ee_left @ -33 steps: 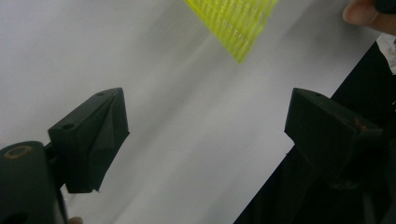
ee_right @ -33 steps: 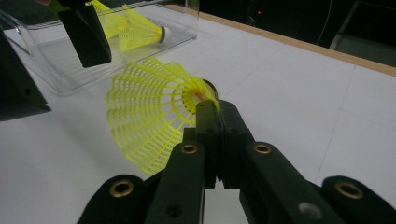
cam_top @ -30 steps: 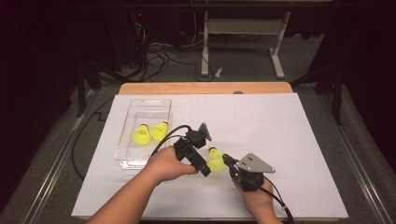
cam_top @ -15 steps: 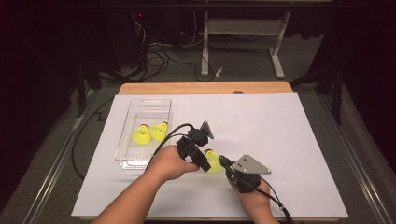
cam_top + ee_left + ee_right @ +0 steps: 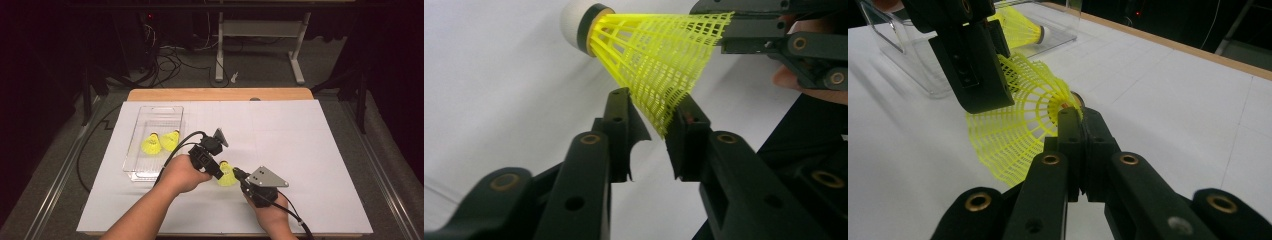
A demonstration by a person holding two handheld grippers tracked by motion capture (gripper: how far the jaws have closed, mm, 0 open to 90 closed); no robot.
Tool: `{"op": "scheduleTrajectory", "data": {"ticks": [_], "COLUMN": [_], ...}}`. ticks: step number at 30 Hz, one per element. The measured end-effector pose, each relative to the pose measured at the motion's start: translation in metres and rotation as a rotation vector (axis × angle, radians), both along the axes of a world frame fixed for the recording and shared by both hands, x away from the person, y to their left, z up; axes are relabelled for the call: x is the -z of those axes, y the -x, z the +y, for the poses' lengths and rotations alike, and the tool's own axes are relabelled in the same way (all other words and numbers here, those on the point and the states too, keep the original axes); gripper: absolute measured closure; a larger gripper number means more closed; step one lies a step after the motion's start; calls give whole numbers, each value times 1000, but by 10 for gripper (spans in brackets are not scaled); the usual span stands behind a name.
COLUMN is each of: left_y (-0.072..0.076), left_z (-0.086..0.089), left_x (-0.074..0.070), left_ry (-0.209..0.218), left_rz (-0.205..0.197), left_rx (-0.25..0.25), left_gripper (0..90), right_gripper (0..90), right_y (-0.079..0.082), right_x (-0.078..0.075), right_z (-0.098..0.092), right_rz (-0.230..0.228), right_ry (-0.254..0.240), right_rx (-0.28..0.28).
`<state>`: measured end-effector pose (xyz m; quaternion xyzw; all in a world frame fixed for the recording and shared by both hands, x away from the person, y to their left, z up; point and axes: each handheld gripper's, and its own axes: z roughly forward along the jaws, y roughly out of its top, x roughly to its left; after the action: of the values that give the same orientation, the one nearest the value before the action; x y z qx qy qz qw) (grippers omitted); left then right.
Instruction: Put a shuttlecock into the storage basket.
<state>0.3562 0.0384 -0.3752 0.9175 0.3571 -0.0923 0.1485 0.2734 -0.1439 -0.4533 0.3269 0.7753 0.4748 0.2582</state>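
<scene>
A yellow shuttlecock (image 5: 228, 176) with a white cork (image 5: 574, 22) hangs just above the white table between my two grippers. My right gripper (image 5: 1075, 117) is shut on the wall of its mesh skirt (image 5: 1013, 135); in the high view this gripper (image 5: 238, 174) sits right of the shuttlecock. From the left, my left gripper (image 5: 651, 107) straddles the skirt's rim (image 5: 659, 100). Its jaws have just been closing, and a gap still shows between the pads and the mesh. In the high view, the left gripper (image 5: 220, 171) points down and to the right.
A clear plastic tray (image 5: 172, 112) lies at the left of the white sheet (image 5: 310, 150) and holds two more yellow shuttlecocks (image 5: 151, 144) (image 5: 171, 139). One of them (image 5: 1018, 27) shows behind the left gripper's body. Cables trail from both grippers.
</scene>
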Motion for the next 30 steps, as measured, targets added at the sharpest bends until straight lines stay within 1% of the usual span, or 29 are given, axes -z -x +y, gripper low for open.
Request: {"op": "scheduleTrajectory", "data": {"ticks": [2,4,8,11,12,13,14,22,26,28,29,30], "left_y": [0,0,0,0,1,0,0,-1,-1,-2,-2,-2], "left_z": [0,1,0,0,1,1,1,1,3,4,5,6], "left_x": [0,0,1,1,0,0,1,1,0,0,0,0], "left_ry": [-3,-6,-18,-22,-23,-20,-26,-22,-18,-20,-17,-18], "left_rz": [-1,-12,-19,-25,-44,-30,-27,-28,-39,-37,-40,-34], "left_rx": [-4,-9,-7,-11,-15,-14,-11,-10,-14,-13,-17,-15], "left_gripper": [774,807,873,883,886,890,890,892,894,894,894,894], "right_gripper": [898,894,888,872,868,860,853,793,739,712,700,687], "right_y": [0,0,1,1,1,1,1,2,4,4,4,4], "right_x": [0,0,0,-1,-1,-1,-1,-2,-3,-3,-3,-3], "right_z": [1,1,1,1,1,1,1,2,2,2,2,2], "right_rz": [0,-1,-2,-2,-4,-6,-6,-6,-4,-13,-11,-9], "right_ry": [1,-1,2,-2,-4,-5,-7,-20,-34,-38,-45,-49], "right_rx": [-1,-2,-6,-9,-9,-13,-15,-30,-43,-53,-60,-66]}}
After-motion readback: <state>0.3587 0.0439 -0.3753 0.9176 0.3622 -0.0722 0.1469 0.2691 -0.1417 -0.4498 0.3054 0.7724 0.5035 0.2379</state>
